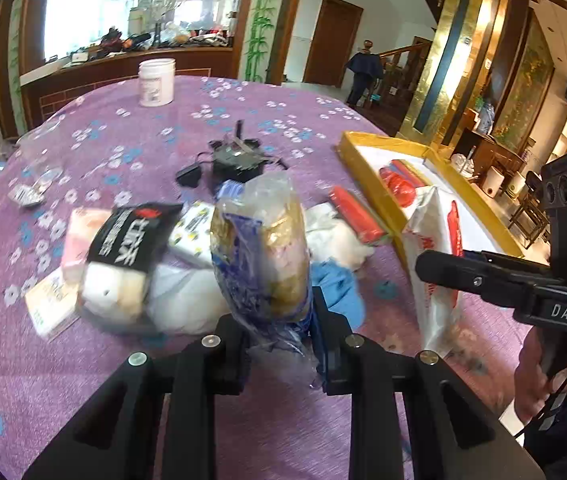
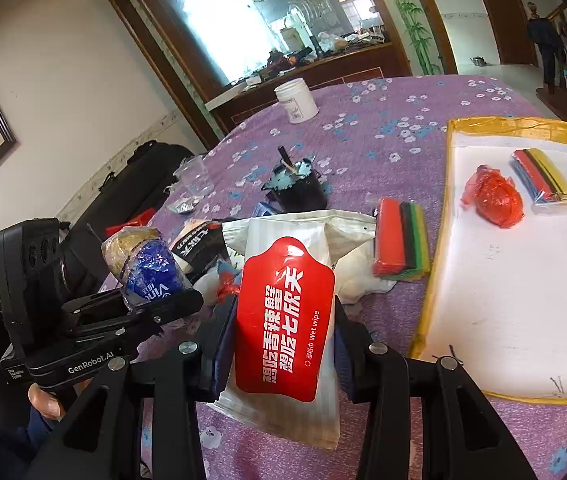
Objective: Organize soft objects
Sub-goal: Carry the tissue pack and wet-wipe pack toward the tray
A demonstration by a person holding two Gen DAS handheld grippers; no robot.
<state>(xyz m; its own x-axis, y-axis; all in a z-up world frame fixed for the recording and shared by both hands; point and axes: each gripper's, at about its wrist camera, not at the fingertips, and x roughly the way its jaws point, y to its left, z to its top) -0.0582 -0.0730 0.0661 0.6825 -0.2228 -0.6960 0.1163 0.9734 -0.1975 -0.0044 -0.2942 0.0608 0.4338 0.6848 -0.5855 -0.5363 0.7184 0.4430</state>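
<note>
My left gripper (image 1: 279, 320) is shut on a blue and gold crinkly packet (image 1: 259, 252) and holds it upright above the purple tablecloth (image 1: 123, 152); the packet also shows in the right wrist view (image 2: 147, 264). My right gripper (image 2: 279, 332) is shut on a white wet wipe pack with a red label (image 2: 285, 316), also seen in the left wrist view (image 1: 437, 264). A pile of soft items lies behind: a black-labelled pack (image 1: 123, 240), white cloths (image 1: 335, 236), a blue cloth (image 1: 339, 292). A yellow-rimmed white tray (image 2: 515, 300) holds a red bag (image 2: 495, 200) and coloured strips (image 2: 543, 180).
A stack of coloured sponges (image 2: 401, 240) lies left of the tray. A black device (image 1: 237, 160), a white jar (image 1: 156, 82) and a clear plastic cup (image 2: 195, 178) stand farther back on the table. A wooden counter and mirror are beyond.
</note>
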